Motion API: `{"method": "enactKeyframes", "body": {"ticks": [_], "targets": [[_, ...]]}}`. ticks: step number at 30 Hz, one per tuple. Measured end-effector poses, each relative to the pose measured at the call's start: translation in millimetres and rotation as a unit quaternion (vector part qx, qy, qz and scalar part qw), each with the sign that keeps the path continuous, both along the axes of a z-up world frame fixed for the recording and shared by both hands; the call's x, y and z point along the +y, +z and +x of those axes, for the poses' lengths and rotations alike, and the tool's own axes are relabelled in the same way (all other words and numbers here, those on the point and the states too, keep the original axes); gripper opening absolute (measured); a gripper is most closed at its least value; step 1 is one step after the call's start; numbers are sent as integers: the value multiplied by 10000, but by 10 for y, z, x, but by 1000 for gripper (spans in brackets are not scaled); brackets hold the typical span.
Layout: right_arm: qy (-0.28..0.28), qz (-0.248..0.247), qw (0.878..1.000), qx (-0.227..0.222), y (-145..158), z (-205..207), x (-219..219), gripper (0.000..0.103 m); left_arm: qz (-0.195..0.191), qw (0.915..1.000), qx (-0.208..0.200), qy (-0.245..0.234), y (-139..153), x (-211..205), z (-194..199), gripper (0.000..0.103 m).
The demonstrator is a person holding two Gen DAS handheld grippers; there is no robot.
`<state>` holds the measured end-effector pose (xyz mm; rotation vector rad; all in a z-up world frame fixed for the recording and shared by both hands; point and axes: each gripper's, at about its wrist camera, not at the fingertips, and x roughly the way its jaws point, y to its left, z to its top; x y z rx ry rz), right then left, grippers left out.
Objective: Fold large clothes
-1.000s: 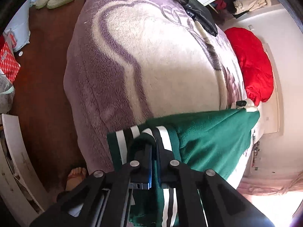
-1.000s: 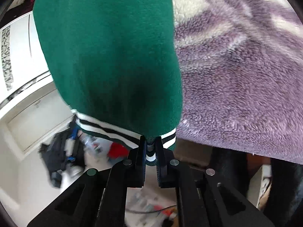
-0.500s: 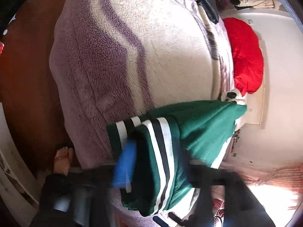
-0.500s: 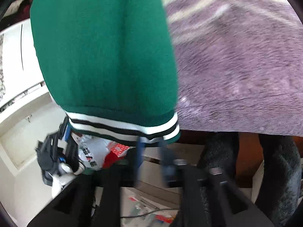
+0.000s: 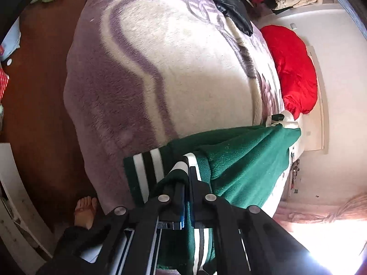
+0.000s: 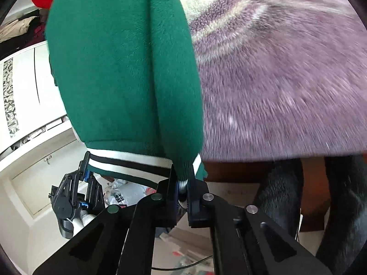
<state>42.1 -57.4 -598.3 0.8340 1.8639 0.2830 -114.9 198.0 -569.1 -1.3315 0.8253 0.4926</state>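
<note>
The left gripper is clamped on the striped ribbed hem of the green fleece sweater; the right gripper pinches the same hem further along. The sweater hangs stretched between them above the purple-and-cream plush blanket. Half a second ago both jaws stood apart; now both are closed on the cloth.
</note>
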Motion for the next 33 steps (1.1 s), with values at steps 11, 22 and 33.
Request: {"method": "enactKeyframes", "body": {"ticks": [11, 22, 33], "targets": [[841, -322, 9957, 206, -36, 152, 329, 48, -492, 9975, 24, -511, 204, 140, 217, 49], [64, -628, 9950, -775, 946, 1006, -395, 60, 1274, 9583, -212, -2548, 1342, -340, 1883, 72], [-1238, -873, 9752, -1614, 1113, 2786, -1343, 56, 2287, 8758, -274, -4242, 1309, -1046, 4764, 59]]}}
